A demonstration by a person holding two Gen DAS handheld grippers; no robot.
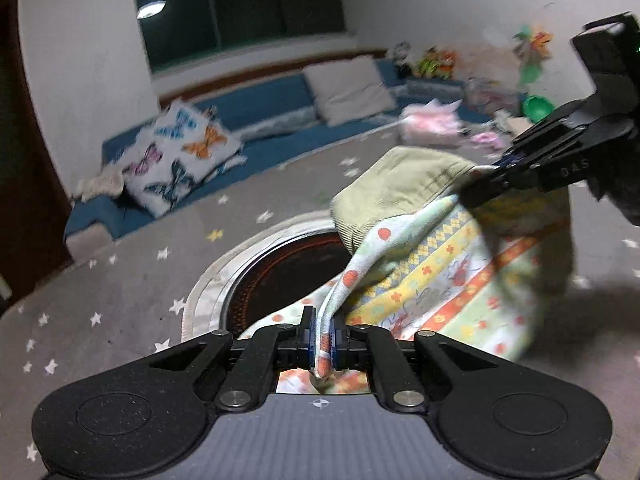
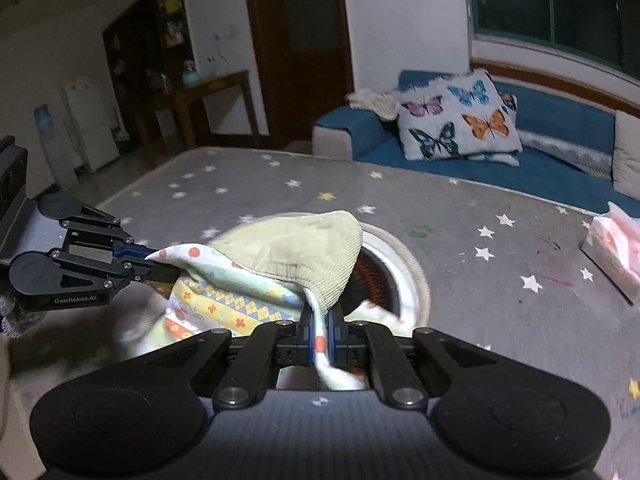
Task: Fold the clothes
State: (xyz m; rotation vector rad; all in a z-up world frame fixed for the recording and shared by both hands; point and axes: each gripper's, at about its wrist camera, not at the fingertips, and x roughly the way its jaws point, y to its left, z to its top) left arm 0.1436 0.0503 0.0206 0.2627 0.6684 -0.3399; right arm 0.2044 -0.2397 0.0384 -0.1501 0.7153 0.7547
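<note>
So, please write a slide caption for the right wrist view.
Both grippers, right and left, lift a patterned garment above the star-print table.

The garment is hanging over the heater, which is sitting in the table. The left gripper is holding it nearer than the heater, the right gripper to the right. The sofa is lying behind the table, a pillow resting on it.
</note>
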